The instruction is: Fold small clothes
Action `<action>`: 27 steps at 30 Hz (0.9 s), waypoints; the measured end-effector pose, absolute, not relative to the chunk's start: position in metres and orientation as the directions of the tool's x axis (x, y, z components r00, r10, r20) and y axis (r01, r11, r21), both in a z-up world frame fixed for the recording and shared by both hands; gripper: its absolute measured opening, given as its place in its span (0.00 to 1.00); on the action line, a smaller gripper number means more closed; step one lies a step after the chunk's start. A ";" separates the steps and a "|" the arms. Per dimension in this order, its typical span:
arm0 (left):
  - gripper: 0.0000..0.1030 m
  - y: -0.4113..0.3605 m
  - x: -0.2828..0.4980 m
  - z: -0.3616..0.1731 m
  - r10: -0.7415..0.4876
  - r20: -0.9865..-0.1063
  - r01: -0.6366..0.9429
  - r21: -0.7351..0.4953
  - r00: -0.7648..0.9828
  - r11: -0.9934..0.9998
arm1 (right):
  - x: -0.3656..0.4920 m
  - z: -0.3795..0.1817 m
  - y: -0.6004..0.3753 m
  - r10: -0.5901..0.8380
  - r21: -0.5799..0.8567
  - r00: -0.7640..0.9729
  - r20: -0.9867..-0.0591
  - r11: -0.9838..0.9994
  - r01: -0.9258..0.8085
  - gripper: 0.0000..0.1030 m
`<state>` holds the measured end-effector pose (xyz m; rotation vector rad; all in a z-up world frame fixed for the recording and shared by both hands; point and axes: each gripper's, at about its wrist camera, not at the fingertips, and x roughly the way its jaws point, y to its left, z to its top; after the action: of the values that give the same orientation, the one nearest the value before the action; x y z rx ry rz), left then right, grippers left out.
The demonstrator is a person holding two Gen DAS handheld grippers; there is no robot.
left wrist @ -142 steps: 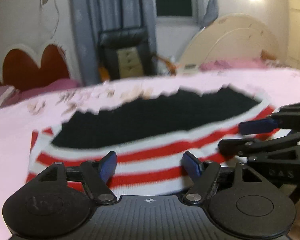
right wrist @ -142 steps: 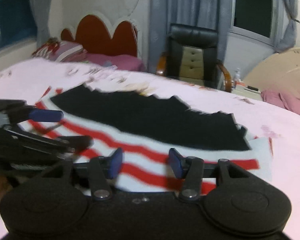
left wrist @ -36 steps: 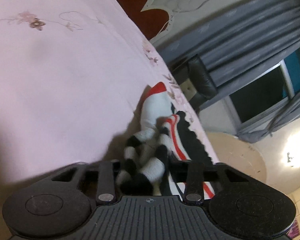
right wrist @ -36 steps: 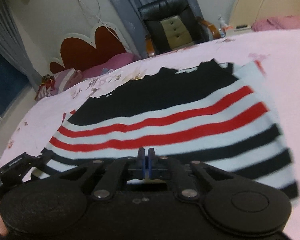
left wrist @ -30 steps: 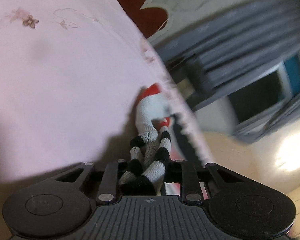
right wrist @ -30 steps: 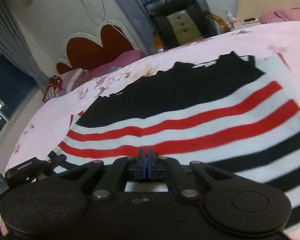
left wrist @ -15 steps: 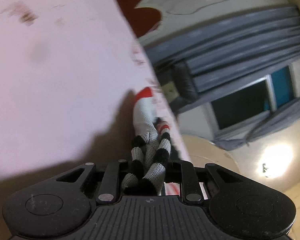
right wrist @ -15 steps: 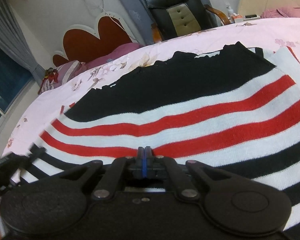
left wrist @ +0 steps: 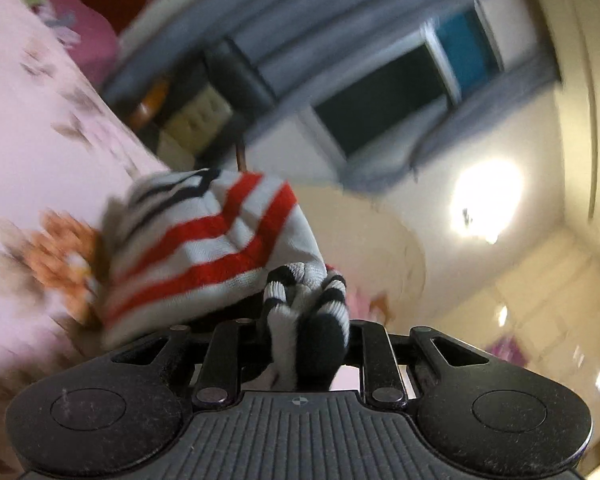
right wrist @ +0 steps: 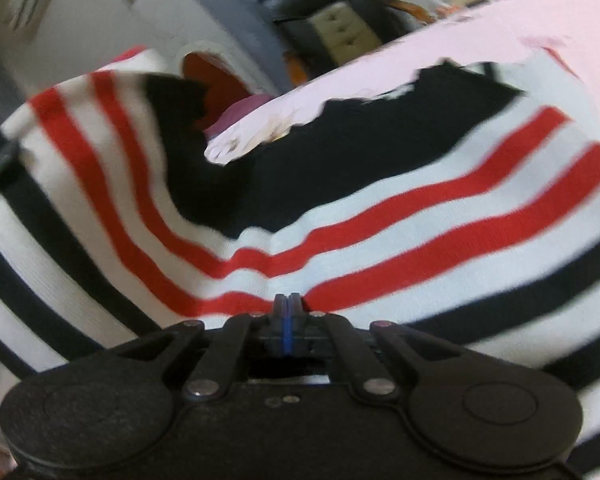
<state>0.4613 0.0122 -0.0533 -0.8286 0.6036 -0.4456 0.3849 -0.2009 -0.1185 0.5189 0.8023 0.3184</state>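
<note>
A small knit sweater [right wrist: 400,216] with red, white and black stripes and a black top part lies on the pink bed sheet [right wrist: 500,28]. My left gripper [left wrist: 304,320] is shut on a bunched black-and-white striped edge of the sweater [left wrist: 204,244] and holds it lifted off the bed. My right gripper [right wrist: 287,304] is shut on the sweater's striped hem at the near edge. In the right wrist view the sweater's left side rises and folds over toward the middle.
The pink floral sheet [left wrist: 40,152] spreads to the left. A black padded chair [right wrist: 332,20] and grey curtains stand beyond the bed, with a red heart-shaped headboard [right wrist: 216,80] at the far end. A ceiling lamp [left wrist: 484,200] glares in the left wrist view.
My left gripper has lifted and swung with the sweater's edge, raising the left side off the bed. The right gripper stays shut on the hem.
</note>
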 end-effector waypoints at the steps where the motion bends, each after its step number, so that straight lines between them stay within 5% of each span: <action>1: 0.21 -0.004 0.463 -0.057 -0.596 -0.353 0.145 -0.764 0.722 0.629 | 0.377 -0.111 -0.213 0.430 0.563 0.694 -0.577 0.825 -0.043 0.05; 2: 0.21 -0.021 0.464 -0.063 -0.604 -0.388 0.153 -0.742 0.696 0.653 | 0.367 -0.104 -0.227 0.403 0.577 0.728 -0.554 0.817 -0.013 0.19; 7: 0.24 -0.093 0.475 -0.107 -0.618 -0.547 0.163 -0.660 0.565 0.733 | 0.334 -0.099 -0.318 0.317 0.681 0.792 -0.522 0.713 0.164 0.31; 8: 0.37 -0.102 0.473 -0.107 -0.613 -0.552 0.181 -0.642 0.564 0.745 | 0.331 -0.099 -0.330 0.322 0.699 0.794 -0.516 0.693 0.174 0.43; 9: 0.63 -0.107 0.467 -0.102 -0.625 -0.537 0.215 -0.636 0.567 0.741 | 0.327 -0.098 -0.341 0.334 0.722 0.795 -0.507 0.669 0.179 0.51; 11: 0.76 -0.110 0.459 -0.083 -0.683 -0.486 0.287 -0.657 0.546 0.697 | 0.320 -0.097 -0.358 0.362 0.768 0.807 -0.467 0.619 0.166 0.77; 16: 0.76 -0.043 0.441 -0.039 -0.664 -0.368 0.300 -0.679 0.651 0.670 | 0.324 -0.093 -0.360 0.466 0.805 0.771 -0.434 0.585 0.099 0.76; 21: 0.75 0.043 0.459 -0.060 -0.436 -0.502 0.071 -0.592 0.747 0.803 | 0.351 -0.100 -0.326 0.568 0.817 0.685 -0.457 0.572 0.070 0.77; 27: 0.75 0.058 0.460 -0.105 -0.417 -0.580 -0.003 -0.586 0.700 0.810 | 0.380 -0.108 -0.300 0.591 0.793 0.626 -0.509 0.604 0.076 0.77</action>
<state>0.4597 0.0579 -0.1050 -0.5941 0.7694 -0.2458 0.3805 -0.2997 -0.1075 0.8898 0.8614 0.3453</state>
